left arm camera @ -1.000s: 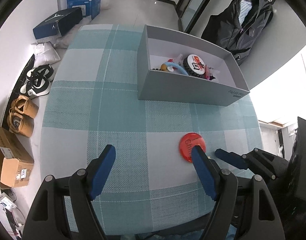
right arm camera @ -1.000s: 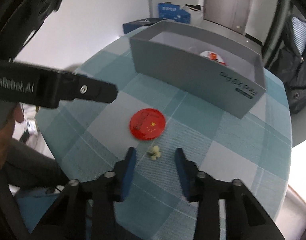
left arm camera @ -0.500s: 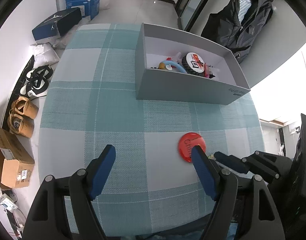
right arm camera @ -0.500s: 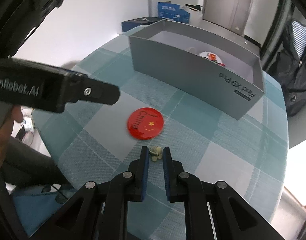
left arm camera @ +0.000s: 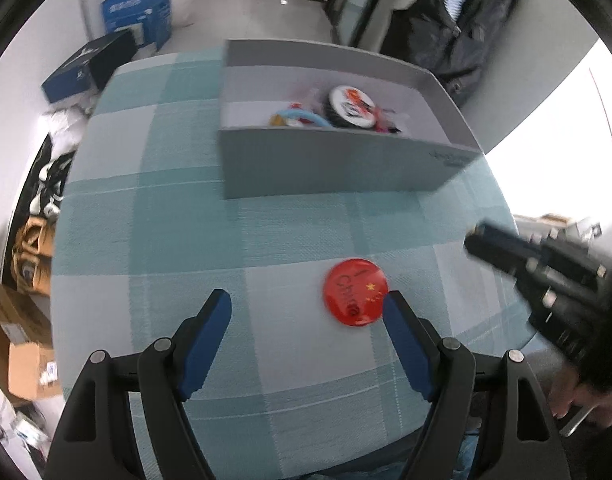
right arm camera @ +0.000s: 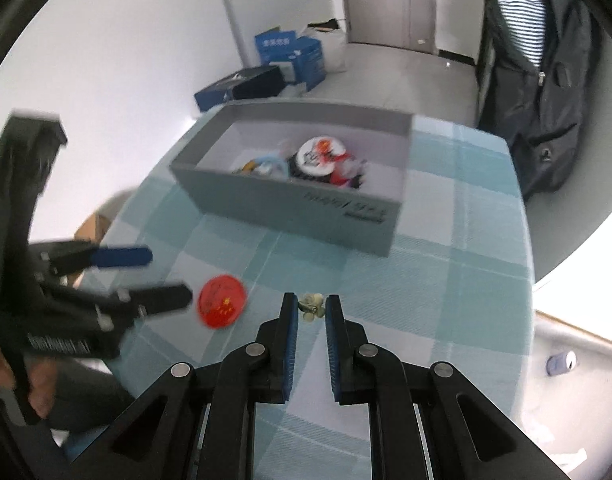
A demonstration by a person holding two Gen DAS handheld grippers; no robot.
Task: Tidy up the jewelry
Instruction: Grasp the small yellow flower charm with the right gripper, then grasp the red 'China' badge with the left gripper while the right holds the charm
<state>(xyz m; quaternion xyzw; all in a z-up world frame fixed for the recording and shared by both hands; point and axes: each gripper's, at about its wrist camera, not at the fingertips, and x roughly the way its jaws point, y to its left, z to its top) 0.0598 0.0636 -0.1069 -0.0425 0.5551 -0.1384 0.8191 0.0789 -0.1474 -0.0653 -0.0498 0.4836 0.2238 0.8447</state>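
My right gripper (right arm camera: 310,307) is shut on a small pale flower-shaped earring (right arm camera: 311,306) and holds it above the checked tablecloth. It shows in the left wrist view (left arm camera: 505,246) at the right, raised. A red round badge (left arm camera: 355,291) lies on the cloth; it shows in the right wrist view (right arm camera: 221,300) too. My left gripper (left arm camera: 307,310) is open and empty, its right finger just beside the badge. A grey open box (left arm camera: 337,168) holds a white badge (left arm camera: 351,106) and other trinkets; it shows in the right wrist view (right arm camera: 294,204).
The round table (left arm camera: 154,216) has a teal checked cloth. A dark jacket (right arm camera: 541,80) hangs at the far right. Blue boxes (left arm camera: 138,12), shoes and cardboard boxes (left arm camera: 18,344) lie on the floor to the left.
My right gripper closed on the earring and lifted it off the cloth toward the box. My left gripper moved closer to the red badge.
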